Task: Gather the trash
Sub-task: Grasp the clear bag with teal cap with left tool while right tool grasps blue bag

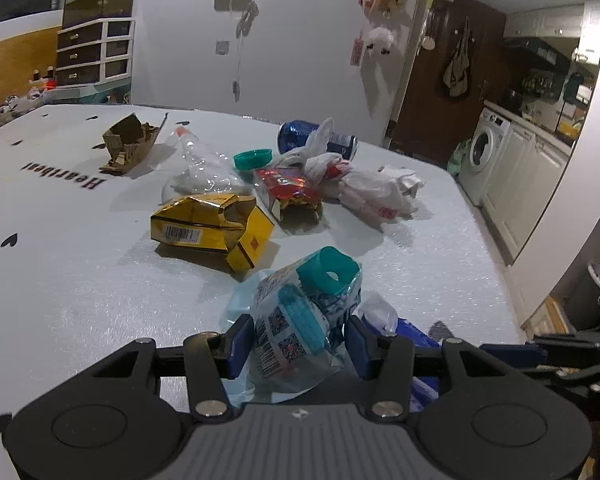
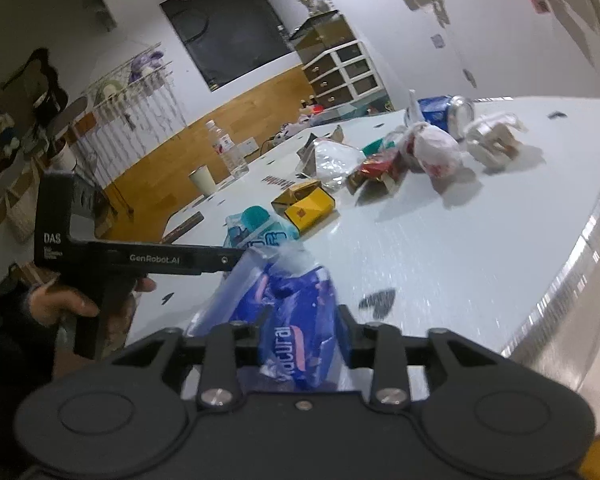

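Note:
My left gripper [image 1: 299, 344] is shut on a clear wipes packet [image 1: 300, 312] with a teal lid, just above the white table [image 1: 80, 272]. In the right wrist view my right gripper [image 2: 303, 320] stands open around a blue packet [image 2: 296, 304] in clear film; its pads do not press on it. The left gripper [image 2: 236, 259] shows there from the side, held by a hand [image 2: 76, 304]. Further back lie a yellow carton [image 1: 208, 228], a red snack wrapper [image 1: 288, 188], knotted white plastic bags [image 1: 360, 188], a blue can [image 1: 300, 136], a teal lid [image 1: 252, 159] and torn brown cardboard [image 1: 128, 144].
A water bottle [image 2: 228, 148] and a paper cup [image 2: 202, 180] stand at the table's far left side. The table's rounded edge [image 2: 572, 248] runs close on the right. A washing machine [image 1: 484, 152] and cabinets stand beyond it.

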Motion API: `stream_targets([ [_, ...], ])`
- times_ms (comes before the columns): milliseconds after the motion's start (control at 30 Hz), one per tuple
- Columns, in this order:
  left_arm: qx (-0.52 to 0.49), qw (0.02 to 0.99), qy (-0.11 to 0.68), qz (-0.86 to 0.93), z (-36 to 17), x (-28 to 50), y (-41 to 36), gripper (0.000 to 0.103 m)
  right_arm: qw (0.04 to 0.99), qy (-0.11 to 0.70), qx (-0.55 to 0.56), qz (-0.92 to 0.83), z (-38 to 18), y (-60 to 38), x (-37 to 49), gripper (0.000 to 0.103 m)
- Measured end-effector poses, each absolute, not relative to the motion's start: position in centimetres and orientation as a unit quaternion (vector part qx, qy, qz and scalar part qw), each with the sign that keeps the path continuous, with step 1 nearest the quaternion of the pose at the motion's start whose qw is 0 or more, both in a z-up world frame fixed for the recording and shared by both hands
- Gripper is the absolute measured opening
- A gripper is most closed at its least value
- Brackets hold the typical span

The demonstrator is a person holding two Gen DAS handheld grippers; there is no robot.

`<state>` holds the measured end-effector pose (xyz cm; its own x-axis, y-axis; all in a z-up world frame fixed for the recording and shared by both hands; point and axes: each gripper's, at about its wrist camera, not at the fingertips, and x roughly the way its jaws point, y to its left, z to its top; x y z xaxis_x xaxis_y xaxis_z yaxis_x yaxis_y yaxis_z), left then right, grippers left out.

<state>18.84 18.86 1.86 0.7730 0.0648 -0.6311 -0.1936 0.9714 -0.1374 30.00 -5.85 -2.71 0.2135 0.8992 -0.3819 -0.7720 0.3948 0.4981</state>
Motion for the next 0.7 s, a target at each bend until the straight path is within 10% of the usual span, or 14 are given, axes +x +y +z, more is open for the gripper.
stream_targets([
  [233, -0.105, 0.938, 0.319, 0.080, 1.7, 15.1, 18.1, 0.051, 0.764, 0.345, 0.155, 0.523, -2.9, -7.0, 28.6, 0.072],
  [700, -0.099, 0.944, 0.316, 0.011, 1.0, 13.7, 13.6, 0.051, 0.750, 0.379, 0.207, 0.501, -2.9, -5.3, 26.5, 0.083],
])
